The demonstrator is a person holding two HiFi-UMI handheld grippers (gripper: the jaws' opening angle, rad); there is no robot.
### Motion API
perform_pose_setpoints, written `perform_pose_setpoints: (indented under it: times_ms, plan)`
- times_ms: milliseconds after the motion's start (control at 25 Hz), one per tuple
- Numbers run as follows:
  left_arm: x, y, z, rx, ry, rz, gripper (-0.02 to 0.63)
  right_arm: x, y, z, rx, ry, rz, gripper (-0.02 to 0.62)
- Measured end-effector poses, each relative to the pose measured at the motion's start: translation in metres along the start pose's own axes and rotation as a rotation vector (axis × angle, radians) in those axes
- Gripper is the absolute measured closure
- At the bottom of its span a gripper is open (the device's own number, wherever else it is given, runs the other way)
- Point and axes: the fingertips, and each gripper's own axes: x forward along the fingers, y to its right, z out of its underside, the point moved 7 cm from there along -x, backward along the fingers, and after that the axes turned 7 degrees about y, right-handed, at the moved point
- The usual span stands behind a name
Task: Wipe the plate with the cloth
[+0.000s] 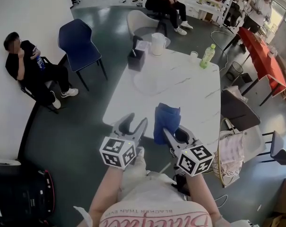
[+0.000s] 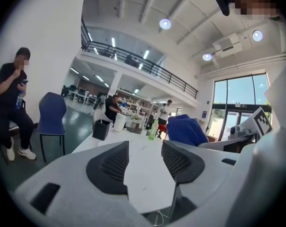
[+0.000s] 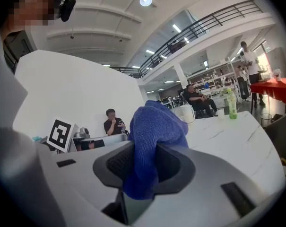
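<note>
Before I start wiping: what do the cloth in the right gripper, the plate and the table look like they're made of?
Cloth: blue knitted or terry fabric, matte; a fine looped weave shows.
Plate: probably clear glass or plastic, since the white surface under it shows through; too faint to be sure.
Table: white, smooth, grey-veined top; marble or a marble-look slab.

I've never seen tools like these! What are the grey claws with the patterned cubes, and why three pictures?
They are grippers: a person holds one in each hand and pinches with two jaws, like tongs. The cubes belong to them. One picture comes from a camera on the person's head, looking down; the others from cameras riding on each gripper. The left gripper is open and empty. The right gripper pinches a blue cloth. Ahead stands a white table with a clear plate, a green bottle, a white jug and a dark box.
</note>
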Motion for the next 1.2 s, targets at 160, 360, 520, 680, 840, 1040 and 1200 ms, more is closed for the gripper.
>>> perform_pose_setpoints:
  times_ms: [160,360,520,680,840,1040,1200]
  plan:
    - [0.034,-0.028,0.000,-0.051,-0.032,0.005,0.413,0.031,0.020,-0.010,0.002,-0.009,0.016,0.492]
    - [0.075,-0.066,0.000,-0.105,-0.059,0.001,0.414,0.070,0.049,-0.019,0.004,-0.028,0.057,0.492]
    - [0.102,-0.093,0.000,-0.120,-0.109,0.043,0.414,0.107,0.069,-0.023,0.001,-0.076,0.101,0.492]
    - [0.126,-0.127,0.004,-0.132,-0.147,0.054,0.414,0.149,0.083,-0.021,-0.009,-0.122,0.125,0.492]
    - [0.148,-0.156,0.017,-0.156,-0.221,0.026,0.416,0.181,0.091,-0.016,-0.022,-0.167,0.123,0.492]
    - [0.174,-0.184,0.038,-0.248,-0.304,-0.023,0.416,0.206,0.104,-0.009,-0.013,-0.208,0.118,0.492]
    - [0.193,-0.200,0.059,-0.352,-0.358,-0.059,0.416,0.218,0.118,-0.003,-0.006,-0.233,0.117,0.492]
